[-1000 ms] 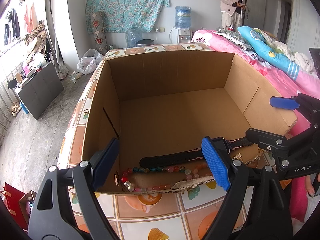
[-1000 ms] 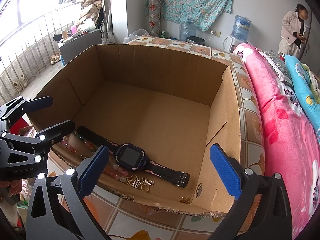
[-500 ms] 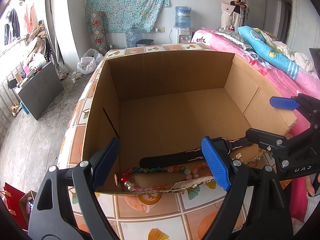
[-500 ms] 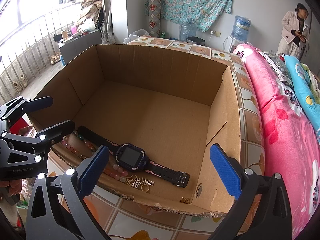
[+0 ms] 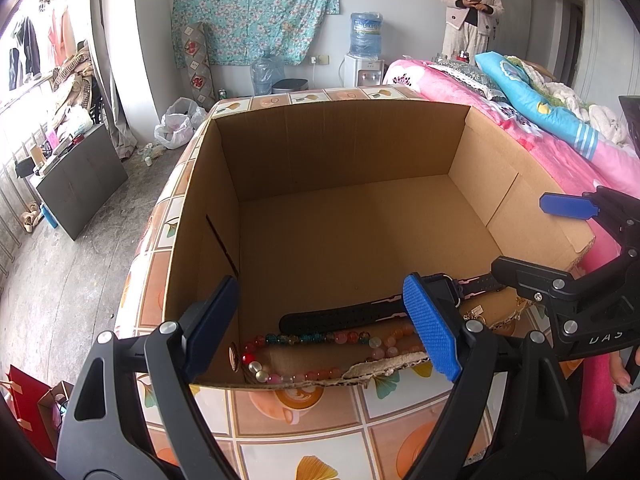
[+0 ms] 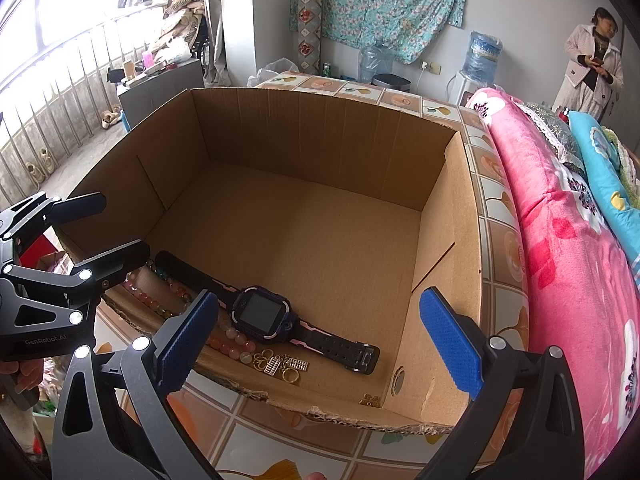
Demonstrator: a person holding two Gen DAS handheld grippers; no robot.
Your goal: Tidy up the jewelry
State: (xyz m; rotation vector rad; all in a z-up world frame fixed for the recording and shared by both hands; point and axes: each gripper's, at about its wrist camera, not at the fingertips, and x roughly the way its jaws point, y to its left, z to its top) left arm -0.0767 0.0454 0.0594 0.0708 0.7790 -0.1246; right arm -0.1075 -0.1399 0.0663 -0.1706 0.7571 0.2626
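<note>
A big open cardboard box (image 5: pixel 344 148) (image 6: pixel 320 128) stands on a tiled tabletop. Along its near wall lie a dark watch (image 6: pixel 264 312) (image 5: pixel 360 314), a string of coloured beads (image 5: pixel 308 338) (image 6: pixel 236 342), gold rings and charms (image 6: pixel 280 366) and a small gold piece (image 6: pixel 370 400) in the near right corner. My left gripper (image 5: pixel 320 332) hovers open over the near edge above the beads, nothing between its pads. My right gripper (image 6: pixel 316 340) is open just above the watch and charms, holding nothing. Each gripper shows in the other's view, the left gripper (image 6: pixel 80 224) at the left and the right gripper (image 5: pixel 540 240) at the right.
The tiled table (image 5: pixel 320 420) has a pink-covered bed (image 6: pixel 560 240) along its right side. A person (image 5: pixel 470 8) stands at the far right by a water dispenser (image 5: pixel 364 60). Bags (image 5: pixel 24 404) and a dark cabinet (image 5: pixel 80 180) sit on the floor to the left.
</note>
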